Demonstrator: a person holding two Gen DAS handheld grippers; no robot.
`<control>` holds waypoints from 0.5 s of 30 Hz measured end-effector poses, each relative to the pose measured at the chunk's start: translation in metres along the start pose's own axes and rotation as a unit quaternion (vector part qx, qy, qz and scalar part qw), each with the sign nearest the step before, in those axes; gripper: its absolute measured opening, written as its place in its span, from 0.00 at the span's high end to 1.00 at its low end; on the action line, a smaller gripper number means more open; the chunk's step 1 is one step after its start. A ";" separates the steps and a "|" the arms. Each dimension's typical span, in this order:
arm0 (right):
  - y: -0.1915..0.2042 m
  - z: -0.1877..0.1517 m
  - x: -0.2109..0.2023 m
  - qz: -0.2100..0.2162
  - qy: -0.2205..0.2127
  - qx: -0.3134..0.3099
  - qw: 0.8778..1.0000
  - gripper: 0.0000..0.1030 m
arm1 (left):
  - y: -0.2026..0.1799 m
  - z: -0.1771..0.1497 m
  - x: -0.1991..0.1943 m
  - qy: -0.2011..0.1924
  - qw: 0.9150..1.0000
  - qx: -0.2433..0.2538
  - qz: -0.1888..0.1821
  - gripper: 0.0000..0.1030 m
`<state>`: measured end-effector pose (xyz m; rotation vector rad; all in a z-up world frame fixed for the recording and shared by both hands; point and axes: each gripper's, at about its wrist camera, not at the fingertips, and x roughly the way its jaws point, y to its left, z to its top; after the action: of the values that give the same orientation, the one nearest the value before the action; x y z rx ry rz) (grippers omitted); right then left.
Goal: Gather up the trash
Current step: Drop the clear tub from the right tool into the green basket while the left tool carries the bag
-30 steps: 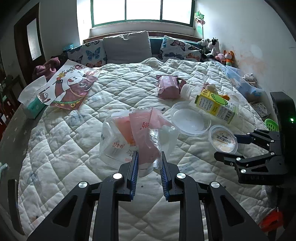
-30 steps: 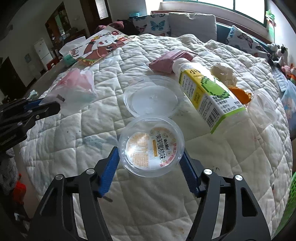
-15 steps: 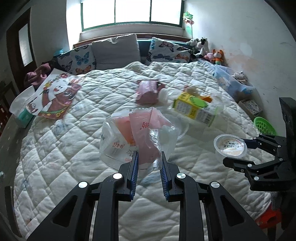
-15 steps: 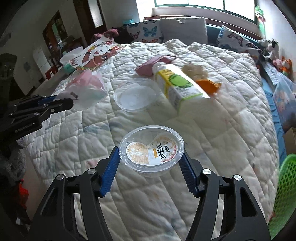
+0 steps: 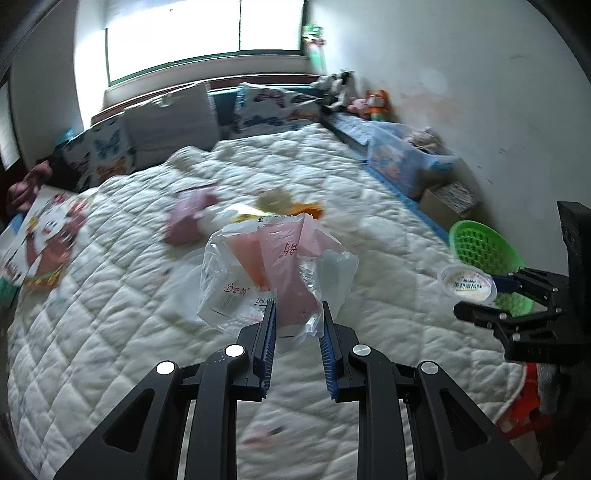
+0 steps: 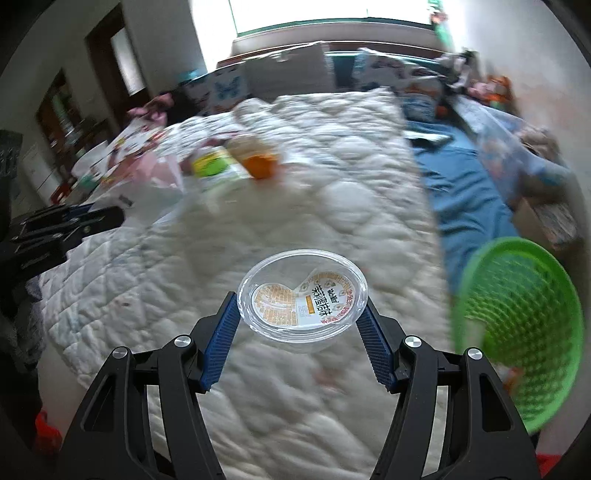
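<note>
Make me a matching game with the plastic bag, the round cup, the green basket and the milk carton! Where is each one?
Things:
1. plastic bag
2. round cup
3. green basket
4. milk carton

Places:
A. lying on the quilt
B. on the floor beside the bed
C. pinched in the left gripper
D. held in the right gripper

Pairs: 1-C, 2-D, 3-B, 4-A

Bed (image 5: 369, 236) with white quilt fills room. Bright window (image 5: 207, 33) behind its head, pillows (image 5: 173, 118) below the window. White wall (image 5: 480, 92) right of bed; dark door (image 6: 110, 62) left.
</note>
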<state>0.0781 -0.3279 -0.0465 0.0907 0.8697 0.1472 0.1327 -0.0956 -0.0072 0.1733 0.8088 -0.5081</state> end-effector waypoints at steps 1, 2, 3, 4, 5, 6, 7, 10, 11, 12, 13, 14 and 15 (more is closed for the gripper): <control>-0.008 -0.002 -0.004 -0.007 -0.001 0.006 1.000 0.38 | -0.007 0.003 0.002 0.000 1.000 0.005 -0.004 0.79; -0.018 -0.004 -0.007 -0.015 -0.003 0.013 1.000 0.38 | -0.015 0.006 0.005 0.000 1.000 0.011 -0.010 0.79; -0.030 -0.007 -0.012 -0.025 -0.004 0.020 0.999 0.38 | -0.026 0.010 0.008 0.001 1.000 0.018 -0.017 0.79; -0.041 -0.010 -0.017 -0.036 -0.006 0.028 0.999 0.38 | -0.033 0.013 0.010 0.001 0.999 0.023 -0.022 0.79; -0.053 -0.013 -0.021 -0.047 -0.007 0.036 0.998 0.38 | -0.042 0.016 0.013 0.001 0.999 0.028 -0.028 0.79; -0.062 -0.016 -0.025 -0.055 -0.007 0.042 0.998 0.38 | -0.050 0.018 0.015 0.002 0.999 0.033 -0.034 0.79; -0.073 -0.018 -0.028 -0.064 -0.008 0.049 0.997 0.38 | -0.060 0.022 0.019 0.003 0.998 0.039 -0.041 0.79; -0.110 -0.031 -0.038 -0.095 -0.006 0.078 0.992 0.37 | -0.085 0.031 0.028 0.007 0.997 0.050 -0.061 0.79; -0.119 -0.034 -0.040 -0.101 -0.004 0.086 0.991 0.37 | -0.094 0.033 0.031 0.008 0.996 0.055 -0.068 0.79; -0.131 -0.039 -0.042 -0.109 -0.003 0.097 0.989 0.37 | -0.101 0.035 0.032 0.009 0.996 0.058 -0.072 0.79; -0.141 -0.043 -0.044 -0.116 -0.001 0.106 0.988 0.37 | -0.111 0.038 0.035 0.009 0.995 0.065 -0.078 0.79; -0.152 -0.048 -0.047 -0.122 0.000 0.116 0.986 0.37 | -0.120 0.041 0.037 0.010 0.994 0.071 -0.082 0.79; -0.159 -0.052 -0.048 -0.126 0.001 0.123 0.984 0.37 | -0.126 0.043 0.039 0.010 0.994 0.075 -0.085 0.79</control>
<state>0.0221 -0.4918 -0.0656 0.2092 0.8913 -0.1986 0.1205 -0.2339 -0.0007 0.2494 0.8096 -0.7298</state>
